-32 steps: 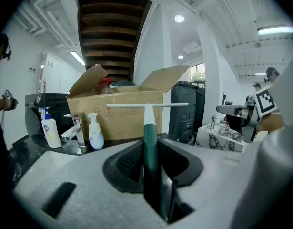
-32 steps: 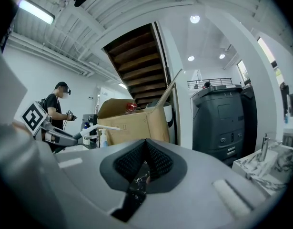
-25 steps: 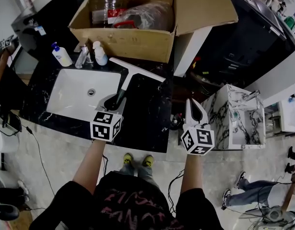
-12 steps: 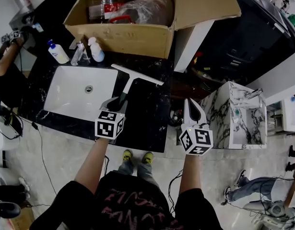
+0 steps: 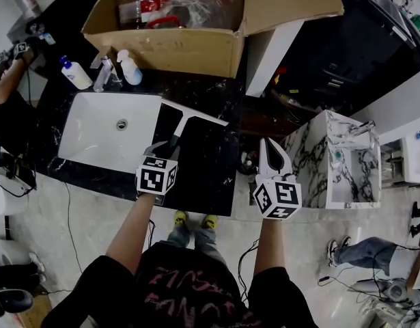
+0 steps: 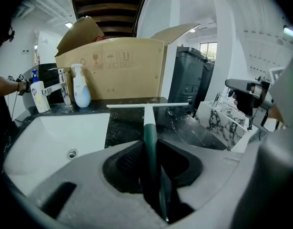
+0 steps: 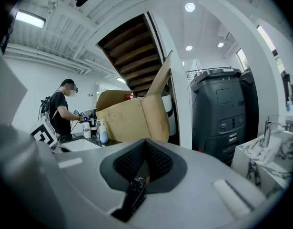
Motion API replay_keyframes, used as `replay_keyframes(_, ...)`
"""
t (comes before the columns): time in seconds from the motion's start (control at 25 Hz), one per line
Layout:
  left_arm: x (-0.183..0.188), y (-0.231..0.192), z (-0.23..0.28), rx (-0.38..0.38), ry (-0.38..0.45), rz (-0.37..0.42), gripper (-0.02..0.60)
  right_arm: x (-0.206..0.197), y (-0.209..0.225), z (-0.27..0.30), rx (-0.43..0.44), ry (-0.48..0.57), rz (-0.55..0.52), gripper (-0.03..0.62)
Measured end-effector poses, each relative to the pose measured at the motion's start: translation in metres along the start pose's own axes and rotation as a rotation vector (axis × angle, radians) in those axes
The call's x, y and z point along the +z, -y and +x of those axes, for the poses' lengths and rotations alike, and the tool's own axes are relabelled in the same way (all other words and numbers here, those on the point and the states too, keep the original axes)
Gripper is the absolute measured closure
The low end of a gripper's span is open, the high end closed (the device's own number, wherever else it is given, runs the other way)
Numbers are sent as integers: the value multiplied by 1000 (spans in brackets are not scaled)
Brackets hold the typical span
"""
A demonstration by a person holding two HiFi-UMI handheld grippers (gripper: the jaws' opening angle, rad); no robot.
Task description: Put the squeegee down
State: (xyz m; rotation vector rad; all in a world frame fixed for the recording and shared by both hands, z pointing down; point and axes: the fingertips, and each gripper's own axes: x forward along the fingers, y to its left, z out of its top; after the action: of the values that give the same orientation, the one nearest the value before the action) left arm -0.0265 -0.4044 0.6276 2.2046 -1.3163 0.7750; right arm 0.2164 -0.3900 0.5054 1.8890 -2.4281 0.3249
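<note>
The squeegee (image 5: 190, 113) was pinched by its handle in the left tool (image 5: 166, 145), blade low over the desk (image 5: 210, 173) at the sink's (image 5: 93, 132) three o'clock, evidently for setting down. The right tool (image 5: 270, 147) was pressed together, empty.

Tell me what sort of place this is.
Probably a workshop or test space with mock bathroom fittings: a black marble counter with a white sink, an open cardboard box on it, a second marble vanity beside.
</note>
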Motion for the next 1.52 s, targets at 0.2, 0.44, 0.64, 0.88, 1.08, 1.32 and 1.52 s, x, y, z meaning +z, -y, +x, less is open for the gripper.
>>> replay_keyframes(0.2,-9,2,8,-5,-47,0,480,-1,5,1,-10,-3,-4,583)
replay_keyframes(0.44,-13,2,12,-4,-68,3,479,1,12,-2,-30,-3,-10,583)
replay_keyframes(0.64,-16,3,15,-1,-91,12,479,2,14,-3,-35,-2,-10,583)
replay_keyframes(0.88,-20,5,18,-7,-105,14,479,2,12,-2,-33,-4,-13,583)
replay_keyframes(1.08,-24,5,20,-4,-121,22,477,2,11,-1,-31,-5,-19,583)
replay_keyframes(1.32,-24,6,21,-18,-124,28,474,0,12,-1,-32,-10,-15,583)
replay_keyframes(1.52,-23,7,18,-39,-116,31,440,1,10,-2,-28,-11,-10,583)
